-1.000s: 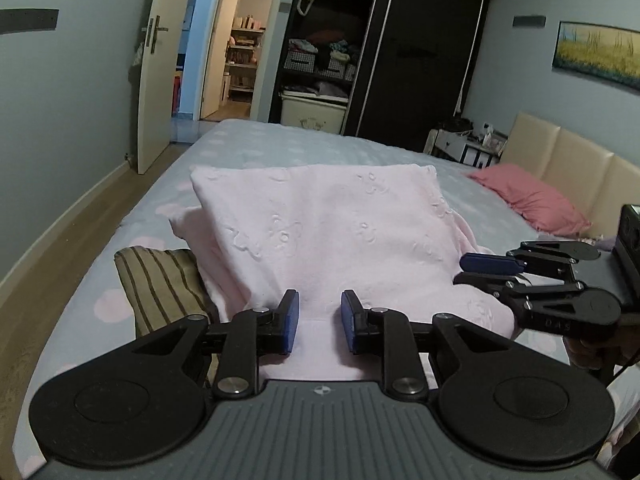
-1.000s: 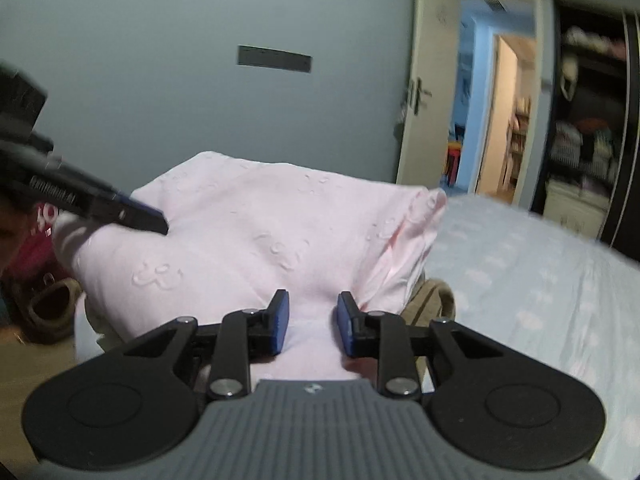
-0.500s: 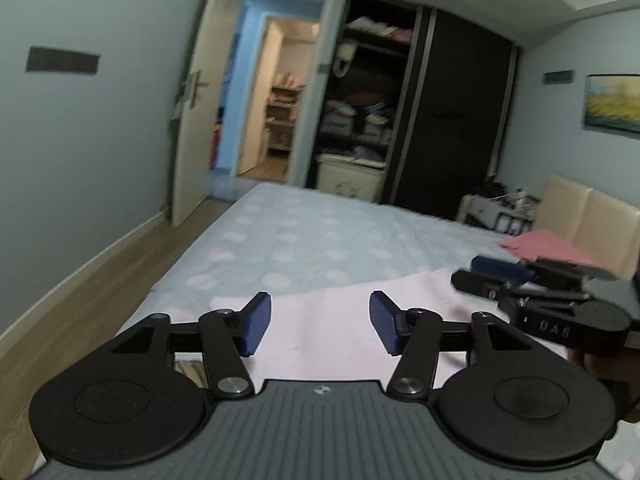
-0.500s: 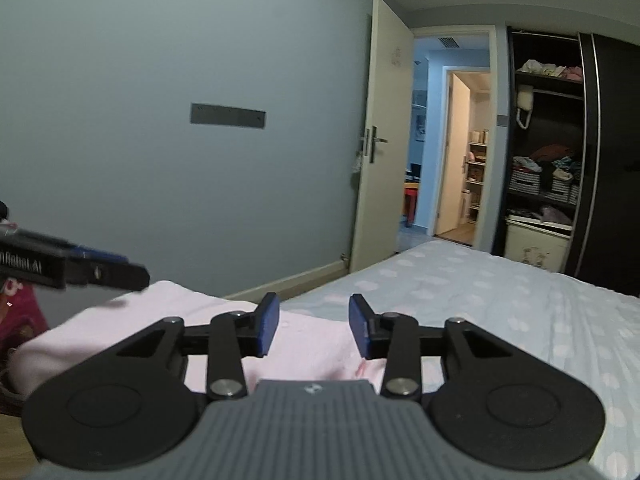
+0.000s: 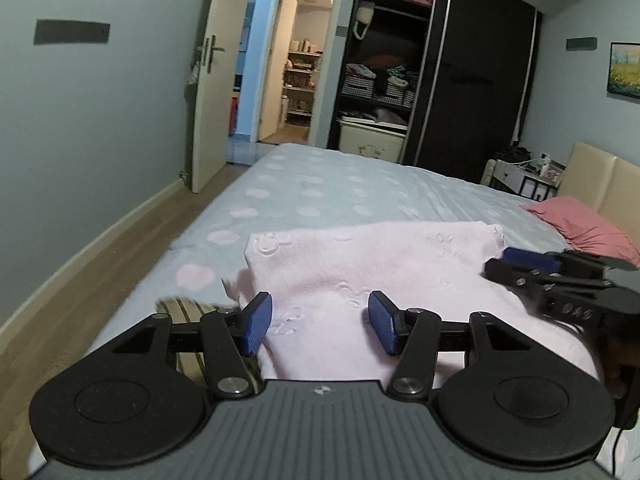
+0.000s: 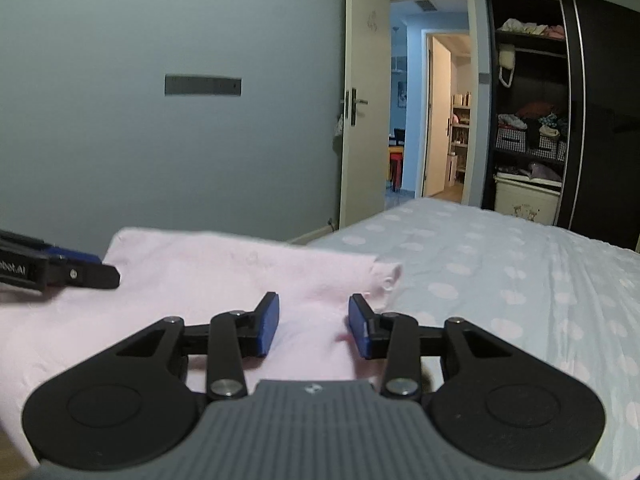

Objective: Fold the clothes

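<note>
pink garment folded on bed; both hand-held grippers spread, empty

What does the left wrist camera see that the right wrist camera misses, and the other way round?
Only the left wrist view shows the red pillow, the beige headboard, the framed picture and a striped garment under the pink cloth's edge.

Only the right wrist view shows the left claw from the side.

Both show the folded pink cloth on the spotted bed, the open door, the dark wardrobe, and an open claw in front.
</note>
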